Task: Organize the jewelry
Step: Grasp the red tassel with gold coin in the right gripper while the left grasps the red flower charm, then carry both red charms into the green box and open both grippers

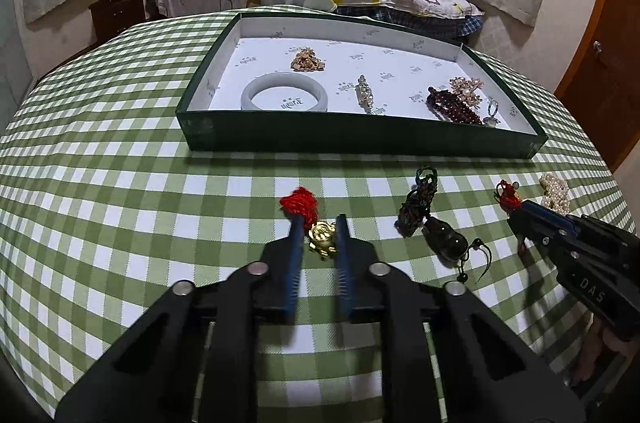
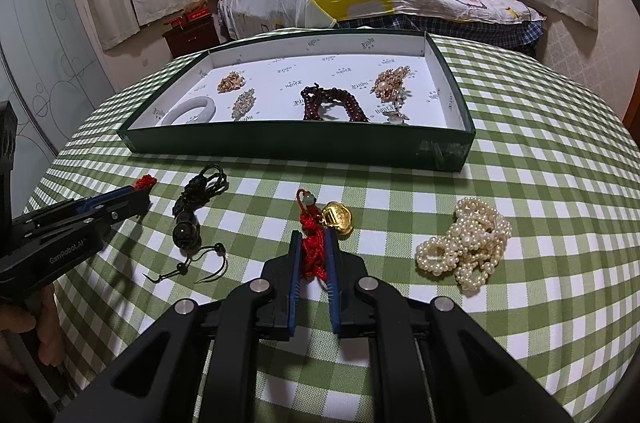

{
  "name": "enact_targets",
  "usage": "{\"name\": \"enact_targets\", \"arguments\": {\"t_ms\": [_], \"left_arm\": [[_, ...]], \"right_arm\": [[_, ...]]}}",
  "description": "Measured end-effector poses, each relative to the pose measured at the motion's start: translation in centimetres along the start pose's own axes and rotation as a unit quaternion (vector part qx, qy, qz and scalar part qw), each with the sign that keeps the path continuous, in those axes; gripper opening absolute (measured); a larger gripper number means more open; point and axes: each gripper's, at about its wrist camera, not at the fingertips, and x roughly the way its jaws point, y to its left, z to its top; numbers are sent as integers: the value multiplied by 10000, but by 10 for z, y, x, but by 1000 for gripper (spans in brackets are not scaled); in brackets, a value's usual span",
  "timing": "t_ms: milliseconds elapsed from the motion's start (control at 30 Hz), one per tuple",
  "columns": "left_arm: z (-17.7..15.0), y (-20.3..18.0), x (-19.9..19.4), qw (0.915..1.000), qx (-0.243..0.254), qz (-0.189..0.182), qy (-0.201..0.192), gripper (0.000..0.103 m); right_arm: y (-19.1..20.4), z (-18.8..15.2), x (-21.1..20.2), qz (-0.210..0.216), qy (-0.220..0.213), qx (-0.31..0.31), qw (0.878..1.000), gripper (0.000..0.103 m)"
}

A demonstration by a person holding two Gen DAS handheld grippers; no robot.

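Step in hand: picking up the loose pieces on the green-checked tablecloth to put them in the green tray; both grippers are at a charm, neither lifted.
Left gripper: fingers parted on either side of a gold charm on a red knotted cord, not visibly pressing it (the red knot lies just past the left fingertip).
Right gripper: fingers narrowly spaced around the red cord of a second gold pendant; whether they actually pinch the cord cannot be told.
Still on the cloth: a dark cord with black beads between the two charms, and a heaped pearl strand to the right.
Already in the tray: a pale bangle, a garnet-coloured bead string, two gold-toned clusters, a small brooch and a ring.
Next move calls for: closing firmly on cord or charm, lifting clear of the tray's near wall, and setting each down on bare lining apart from the other pieces.
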Motion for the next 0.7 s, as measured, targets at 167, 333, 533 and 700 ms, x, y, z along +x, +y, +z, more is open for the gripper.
{"name": "enact_targets", "arguments": {"t_ms": [167, 333, 533, 700], "left_arm": [[-2, 1, -2, 10000, 37, -27, -29, 13], [-3, 2, -6, 10000, -5, -56, -69, 13], [-1, 3, -13, 9998, 9, -64, -172, 13], [3, 4, -19, 9996, -9, -71, -255, 13]], "right_arm": [[1, 0, 0, 3, -29, 7, 10000, 12], [2, 0, 0, 22, -54, 26, 10000, 12], [2, -1, -2, 91, -96, 83, 9999, 11], [3, 1, -9, 143, -203, 88, 9997, 11]]}}
